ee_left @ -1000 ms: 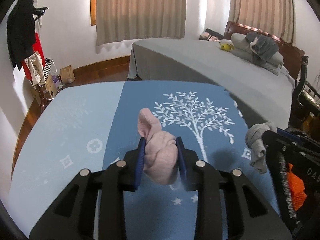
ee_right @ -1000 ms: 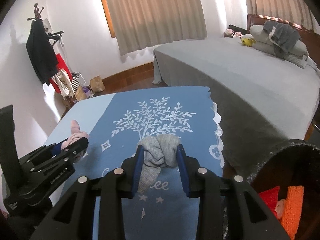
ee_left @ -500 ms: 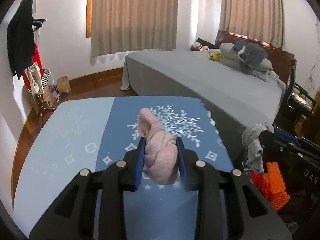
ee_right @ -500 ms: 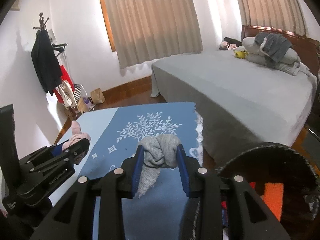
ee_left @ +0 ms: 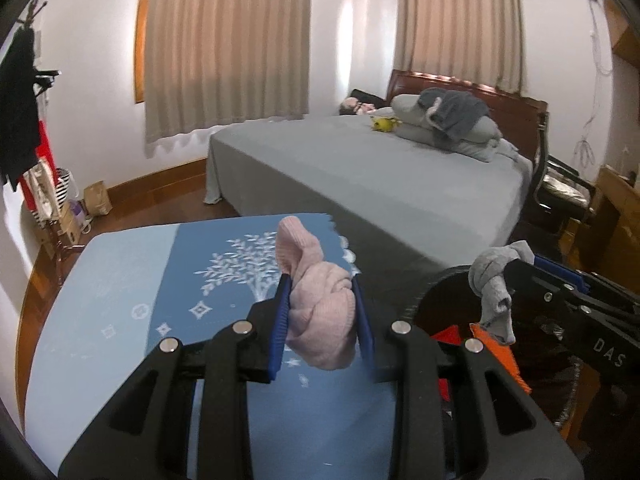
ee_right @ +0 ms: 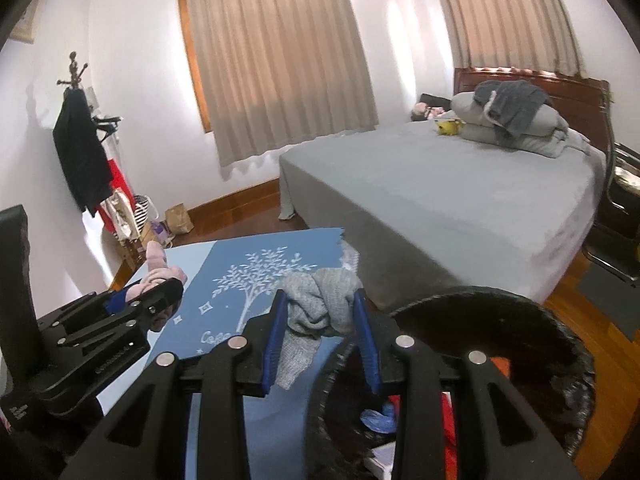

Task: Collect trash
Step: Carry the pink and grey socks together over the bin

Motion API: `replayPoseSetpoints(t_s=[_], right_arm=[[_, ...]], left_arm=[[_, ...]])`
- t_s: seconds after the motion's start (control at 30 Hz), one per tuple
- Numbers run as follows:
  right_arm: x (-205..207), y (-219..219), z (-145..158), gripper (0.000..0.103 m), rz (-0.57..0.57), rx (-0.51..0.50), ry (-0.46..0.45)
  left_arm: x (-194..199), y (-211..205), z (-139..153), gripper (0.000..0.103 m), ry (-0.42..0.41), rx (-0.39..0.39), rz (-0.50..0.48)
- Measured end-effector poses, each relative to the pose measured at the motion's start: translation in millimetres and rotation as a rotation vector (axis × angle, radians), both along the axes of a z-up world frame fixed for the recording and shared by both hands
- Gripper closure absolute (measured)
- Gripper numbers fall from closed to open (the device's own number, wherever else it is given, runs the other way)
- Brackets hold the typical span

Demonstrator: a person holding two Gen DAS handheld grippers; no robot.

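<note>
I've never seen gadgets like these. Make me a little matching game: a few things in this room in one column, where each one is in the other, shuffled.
Things:
1. pink sock
2. grey sock
3. yellow toy
4. dark coat

Places:
a. hanging on the coat stand
b. on the bed, by the pillows
c. clamped in the right gripper
d. clamped in the left gripper

Pairs: 1-d, 2-c, 3-b, 4-a
</note>
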State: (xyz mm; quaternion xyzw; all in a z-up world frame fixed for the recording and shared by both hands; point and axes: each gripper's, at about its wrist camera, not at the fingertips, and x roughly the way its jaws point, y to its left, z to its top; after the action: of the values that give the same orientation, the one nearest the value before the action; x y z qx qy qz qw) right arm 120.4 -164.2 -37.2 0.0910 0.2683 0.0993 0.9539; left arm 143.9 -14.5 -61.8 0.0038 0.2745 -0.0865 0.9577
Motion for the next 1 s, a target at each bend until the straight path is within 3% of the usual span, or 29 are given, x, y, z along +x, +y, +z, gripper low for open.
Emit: replayPoseSetpoints(t_s=[0.43,1.0], right_arm=[[-35.1,-63.6,2.7,0.070,-0.119,-0.009,-0.011],[-59.1,-110.9,-4.1,0.070,-0.221,-0.018,0.006]], left_arm=[[-22.7,-63.0,3.1,0.074,-0.020,-0.003,-0.131],[-32.6,-128.9,-0.3,0.073,-0.024,0.002,-0.262]])
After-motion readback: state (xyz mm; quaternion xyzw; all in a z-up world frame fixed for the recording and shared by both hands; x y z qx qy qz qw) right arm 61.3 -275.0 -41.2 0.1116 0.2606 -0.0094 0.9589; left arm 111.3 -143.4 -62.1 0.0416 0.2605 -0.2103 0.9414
